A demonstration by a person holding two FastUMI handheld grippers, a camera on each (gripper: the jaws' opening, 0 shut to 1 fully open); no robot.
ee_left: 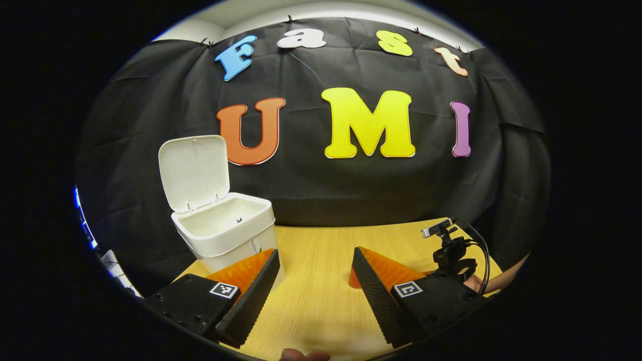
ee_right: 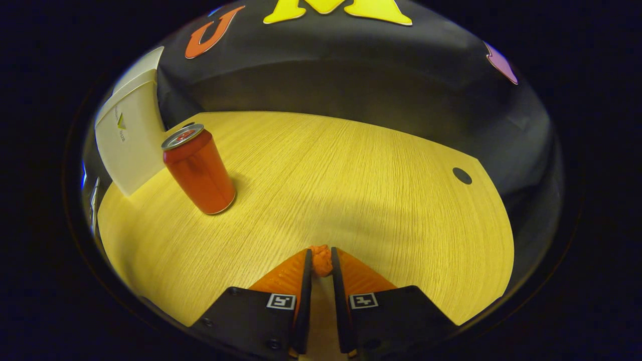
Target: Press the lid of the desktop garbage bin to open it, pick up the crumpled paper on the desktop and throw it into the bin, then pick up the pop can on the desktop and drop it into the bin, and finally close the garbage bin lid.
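The white desktop bin (ee_left: 225, 230) stands at the table's back left with its lid (ee_left: 193, 170) swung up and the inside showing pale. My left gripper (ee_left: 316, 253) is open just right of the bin, with nothing between its fingers. In the right gripper view, my right gripper (ee_right: 321, 253) is shut on a small orange crumpled paper (ee_right: 321, 259), held just above the wooden table (ee_right: 351, 165). The red pop can (ee_right: 199, 170) stands upright to the left and farther off, next to the bin's white wall (ee_right: 130, 145).
A black device with cables (ee_left: 451, 245) rises at the table's right edge, with a person's arm (ee_left: 501, 281) beside it. A dark round hole (ee_right: 462, 175) marks the table's far right corner. The black cloth wall closes off the back.
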